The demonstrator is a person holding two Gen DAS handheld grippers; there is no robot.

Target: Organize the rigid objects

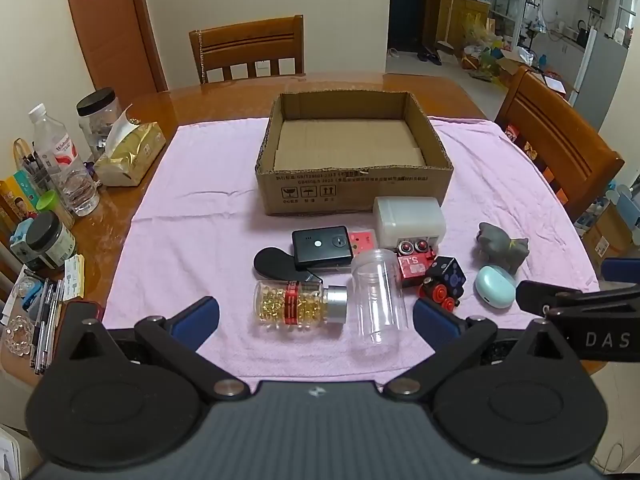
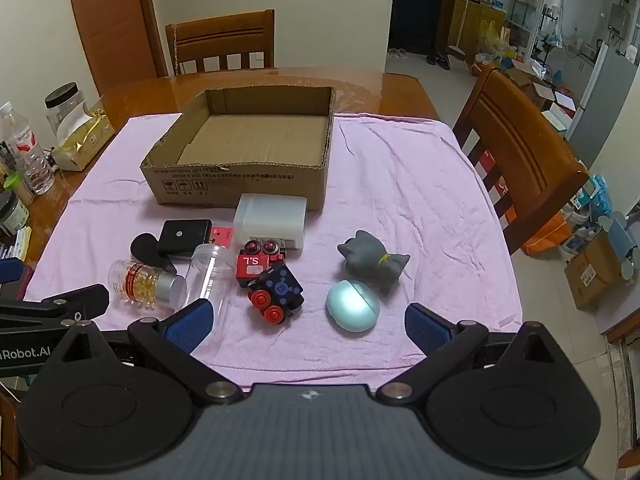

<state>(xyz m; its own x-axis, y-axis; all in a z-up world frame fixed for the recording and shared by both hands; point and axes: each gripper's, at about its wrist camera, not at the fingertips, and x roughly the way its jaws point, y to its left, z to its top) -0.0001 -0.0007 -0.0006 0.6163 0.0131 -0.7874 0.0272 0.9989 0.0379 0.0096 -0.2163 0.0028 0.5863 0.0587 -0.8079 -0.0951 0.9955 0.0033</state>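
An empty cardboard box [image 1: 352, 196] [image 2: 236, 190] stands on the pink cloth [image 1: 192, 232]. In front of it lie a capsule bottle [image 1: 298, 303] [image 2: 144, 283], a clear jar [image 1: 378, 300] [image 2: 208, 276], a black device [image 1: 322, 247] [image 2: 184, 237], a white box [image 1: 409, 220] [image 2: 271, 218], a red toy train [image 1: 416, 262] [image 2: 256, 262], a black toy wagon [image 1: 444, 284] [image 2: 276, 294], a grey cat figure [image 1: 502, 246] [image 2: 372, 260] and a teal case [image 1: 495, 290] [image 2: 352, 306]. My left gripper [image 1: 316, 322] is open and empty, near the bottle and jar. My right gripper [image 2: 308, 326] is open and empty, near the wagon and case.
Bottles, jars, a tissue pack [image 1: 128, 152] and pens crowd the table's left side. Wooden chairs stand at the far side [image 1: 248, 48] and at the right [image 1: 560, 148]. The right gripper's body [image 1: 580, 308] shows at the right edge of the left wrist view.
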